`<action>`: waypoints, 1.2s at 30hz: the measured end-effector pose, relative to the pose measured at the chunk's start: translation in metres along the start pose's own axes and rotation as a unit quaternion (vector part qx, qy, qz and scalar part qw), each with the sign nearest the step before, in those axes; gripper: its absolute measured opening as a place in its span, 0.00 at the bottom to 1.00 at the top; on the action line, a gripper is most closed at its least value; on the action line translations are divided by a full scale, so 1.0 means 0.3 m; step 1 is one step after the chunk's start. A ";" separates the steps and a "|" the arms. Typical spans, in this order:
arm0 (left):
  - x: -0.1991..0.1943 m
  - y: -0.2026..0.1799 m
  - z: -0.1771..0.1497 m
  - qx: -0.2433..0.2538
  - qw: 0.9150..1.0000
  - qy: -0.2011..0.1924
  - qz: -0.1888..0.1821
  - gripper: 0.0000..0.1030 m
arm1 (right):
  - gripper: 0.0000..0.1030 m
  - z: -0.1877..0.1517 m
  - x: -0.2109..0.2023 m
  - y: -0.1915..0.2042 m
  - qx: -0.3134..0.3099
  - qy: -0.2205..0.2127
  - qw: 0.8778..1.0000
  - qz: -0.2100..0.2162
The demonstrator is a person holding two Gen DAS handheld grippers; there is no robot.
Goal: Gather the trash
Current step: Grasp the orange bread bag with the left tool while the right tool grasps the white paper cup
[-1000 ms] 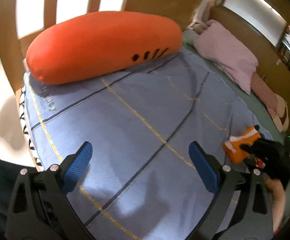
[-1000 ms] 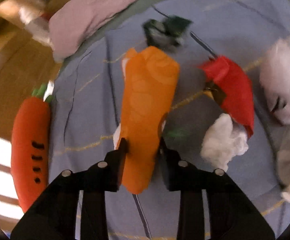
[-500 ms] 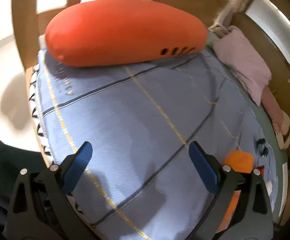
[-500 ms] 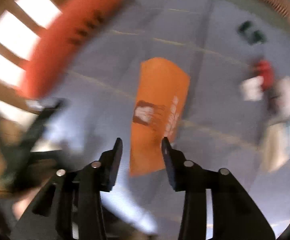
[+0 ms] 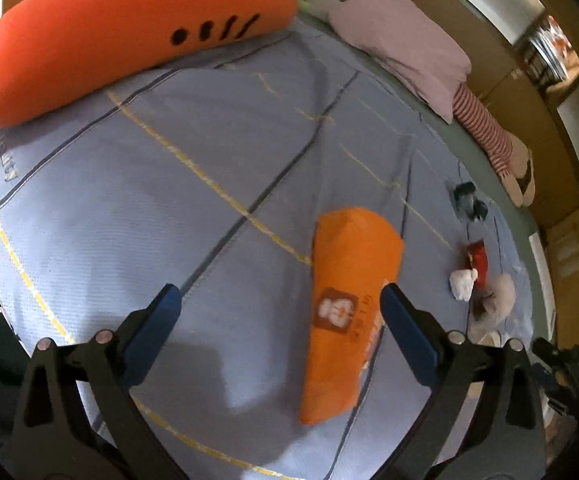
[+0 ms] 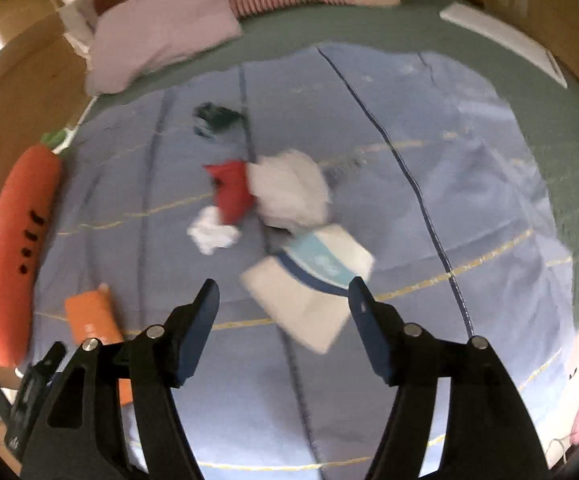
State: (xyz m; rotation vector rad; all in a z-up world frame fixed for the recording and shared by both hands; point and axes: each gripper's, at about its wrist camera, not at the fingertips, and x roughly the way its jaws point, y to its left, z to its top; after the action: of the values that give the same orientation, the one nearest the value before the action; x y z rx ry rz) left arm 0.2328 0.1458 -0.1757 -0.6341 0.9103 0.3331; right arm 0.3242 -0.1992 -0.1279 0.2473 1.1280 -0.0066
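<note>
The right tool (image 6: pixel 283 292) has let go of the orange packet (image 5: pixel 349 312); its jaws are opening, nothing between them, over a white-and-blue wrapper (image 6: pixel 313 280) on the bed (image 6: pixel 489 200). The packet now lies just ahead of the left tool (image 5: pixel 277 324), jaws apart and empty. Tissues (image 6: pixel 289 192) and a red wrapper (image 6: pixel 231 192) remain uncollected.

I am carrying two matching tools: my left gripper (image 5: pixel 275 312) and right gripper (image 6: pixel 283 300) are both showing black angular frames with triangular cut-outs, round silver screws at the joints, and flat dark-blue pads (image 5: pixel 407 340) lining the fingers.
</note>
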 end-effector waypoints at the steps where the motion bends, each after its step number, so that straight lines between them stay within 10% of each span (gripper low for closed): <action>1: -0.003 0.001 -0.003 -0.007 1.000 -0.001 -0.006 0.96 | 0.64 0.002 0.037 -0.021 0.009 0.011 1.000 0.005; 8: 0.013 0.034 -0.003 -0.022 1.000 0.006 0.006 0.97 | 0.74 -0.026 0.252 -0.116 0.140 0.069 0.986 0.054; 13: 0.014 0.046 0.000 -0.026 1.000 0.009 0.013 0.97 | 0.73 -0.032 0.264 -0.062 0.109 0.045 0.992 0.031; 16: 0.017 0.043 -0.001 -0.016 1.000 0.015 0.005 0.97 | 0.43 -0.034 0.225 -0.026 0.067 0.026 0.997 0.022; 23: 0.046 -0.038 -0.023 0.034 0.998 0.042 -0.032 0.97 | 0.37 -0.104 0.143 0.027 -0.016 0.089 0.989 0.119; 32: 0.152 -0.218 -0.112 0.183 0.979 0.093 0.002 0.95 | 0.79 -0.116 0.091 -0.018 -0.004 0.060 0.997 0.040; 36: 0.174 -0.229 -0.138 0.224 0.969 0.083 0.057 0.71 | 0.86 -0.143 0.096 -0.008 0.015 0.071 0.997 0.002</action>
State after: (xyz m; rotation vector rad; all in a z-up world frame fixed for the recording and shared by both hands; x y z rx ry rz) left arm 0.2729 0.0667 -0.2118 -0.1934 1.1415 0.1668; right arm 0.2981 -0.1897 -0.1716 0.2800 1.2702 -0.0011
